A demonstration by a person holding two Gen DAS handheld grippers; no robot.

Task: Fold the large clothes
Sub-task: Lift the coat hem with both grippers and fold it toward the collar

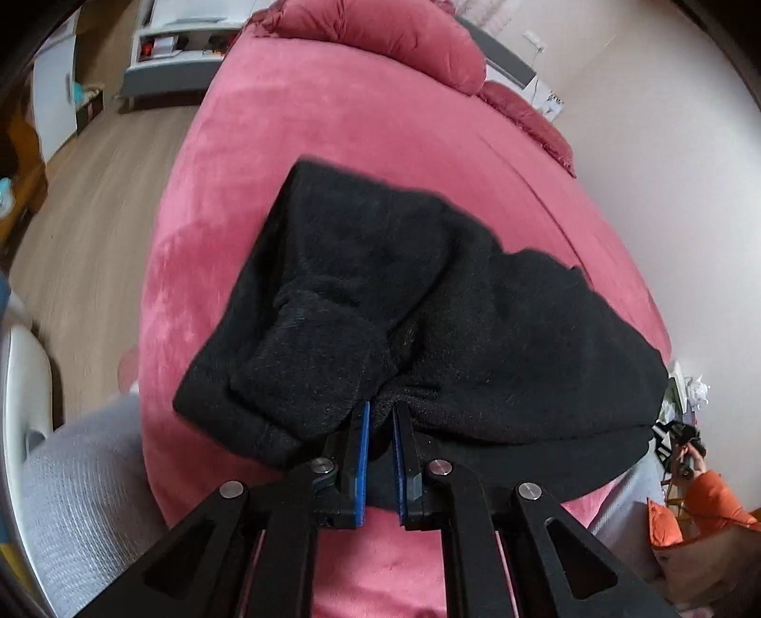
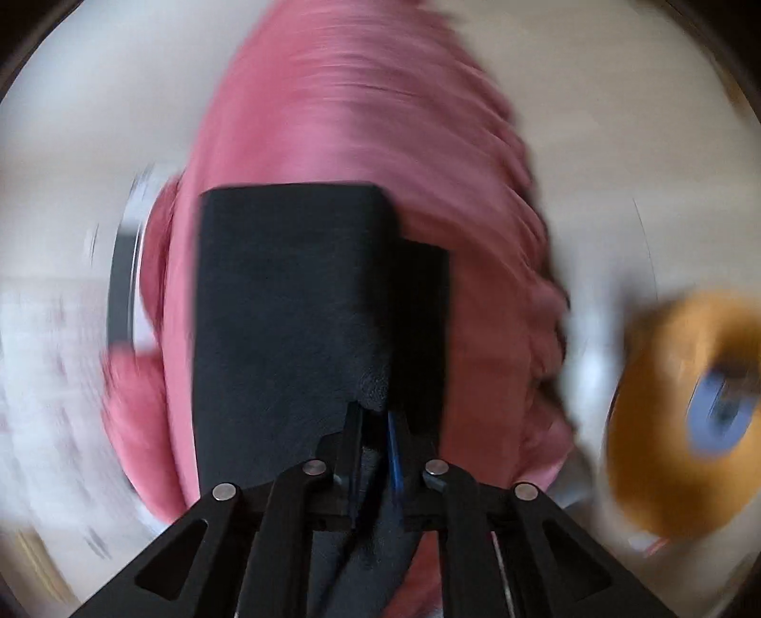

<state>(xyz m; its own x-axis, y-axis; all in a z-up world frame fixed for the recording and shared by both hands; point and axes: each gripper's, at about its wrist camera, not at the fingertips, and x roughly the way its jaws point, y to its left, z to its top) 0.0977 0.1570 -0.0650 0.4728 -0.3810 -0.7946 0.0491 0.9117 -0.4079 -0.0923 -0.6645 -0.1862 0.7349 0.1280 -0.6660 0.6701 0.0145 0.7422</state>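
1. Left gripper: jaws drawn in to a narrow gap, blue pads facing each other, pinching a bunched edge of the black fleece garment. Cloth fills the gap at the tips; nearer the hinge, the space between the fingers looks dark and bare.

2. Right gripper: jaws close together, with black fabric wedged between them and running back past the hinge. Pinching the cloth, as far as the motion blur lets me read it.

3. Left view, just ahead of the jaws: a thick rolled fold, possibly a sleeve or cuff, lies left of the tips. The main body spreads ahead and to the right in a broad wrinkled sheet.

4. Garment edges, left view: the far edge ends in a squared corner ahead and left of the jaws, then steps down in a ragged line to the right. The right edge reaches the side of the pink bed.

5. Right view: the cloth rises straight ahead of the jaws as a smooth, flat panel with a square top edge; a second, darker layer shows to its right.

6. Open room: bare pink cover lies left of and beyond the garment. A pink pillow sits far ahead at the head of the bed.

7. Surroundings: wood floor far left of the jaws, pale wall far right. An orange object, blurred, sits right of the right jaws.
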